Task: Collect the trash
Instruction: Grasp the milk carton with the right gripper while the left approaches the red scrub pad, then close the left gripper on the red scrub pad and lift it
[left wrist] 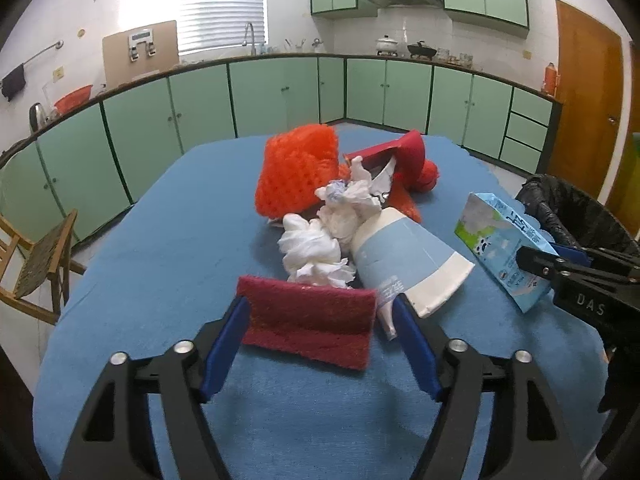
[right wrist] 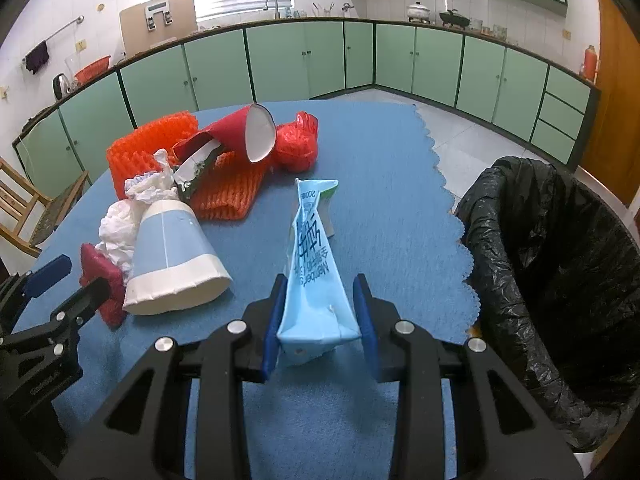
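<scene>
Left gripper [left wrist: 320, 334] sits spread around the red scrub pad [left wrist: 308, 320], not squeezing it yet. Right gripper [right wrist: 320, 316] pinches the milk carton [right wrist: 314, 268], bin [right wrist: 560, 280] right beside it. Cups, tissues, netting all left on the table [right wrist: 380, 184].

Blue cloth on the surface [left wrist: 168, 240]; dark-red scouring pad [left wrist: 308, 320]; orange foam netting [left wrist: 296, 168]; white-and-pale-blue paper cup [left wrist: 404, 260]; light-blue milk carton [right wrist: 312, 264] with dark lettering; black bin liner [right wrist: 552, 264]

Rough fibrous scouring pad [left wrist: 308, 320] is lying on matt blue cloth [left wrist: 160, 264]; glossy black plastic is lining the bin [right wrist: 560, 280].
</scene>
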{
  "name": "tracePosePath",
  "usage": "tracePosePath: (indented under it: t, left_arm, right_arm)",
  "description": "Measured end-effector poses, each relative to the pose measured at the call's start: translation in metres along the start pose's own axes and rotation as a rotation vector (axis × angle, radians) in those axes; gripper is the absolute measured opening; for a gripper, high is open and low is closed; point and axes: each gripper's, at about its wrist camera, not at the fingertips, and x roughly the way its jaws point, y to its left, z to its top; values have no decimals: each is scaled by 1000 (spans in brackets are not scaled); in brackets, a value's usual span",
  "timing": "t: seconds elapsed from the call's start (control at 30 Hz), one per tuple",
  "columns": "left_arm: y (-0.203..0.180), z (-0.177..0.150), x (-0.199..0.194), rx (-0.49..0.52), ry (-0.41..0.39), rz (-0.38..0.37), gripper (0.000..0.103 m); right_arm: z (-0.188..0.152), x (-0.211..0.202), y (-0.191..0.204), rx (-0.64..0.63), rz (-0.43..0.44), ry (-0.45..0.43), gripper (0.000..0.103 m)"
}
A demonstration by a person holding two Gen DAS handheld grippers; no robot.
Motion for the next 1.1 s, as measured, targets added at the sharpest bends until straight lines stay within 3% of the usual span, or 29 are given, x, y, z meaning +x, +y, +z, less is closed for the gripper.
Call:
tracePosePath:
  t: [0.47,0.73,1.1]
  left_arm:
    - [8,-1,21,-52,64,11,77]
    - [23,4,6,-71,3,56,71]
    - [24,5,27,-70,79,61,73]
  right_arm:
    - [-2,3,-1,0,-1,7,32]
    - [-4,4,1,0,8,5,32]
    - [-6,8,0,7,14,16,33]
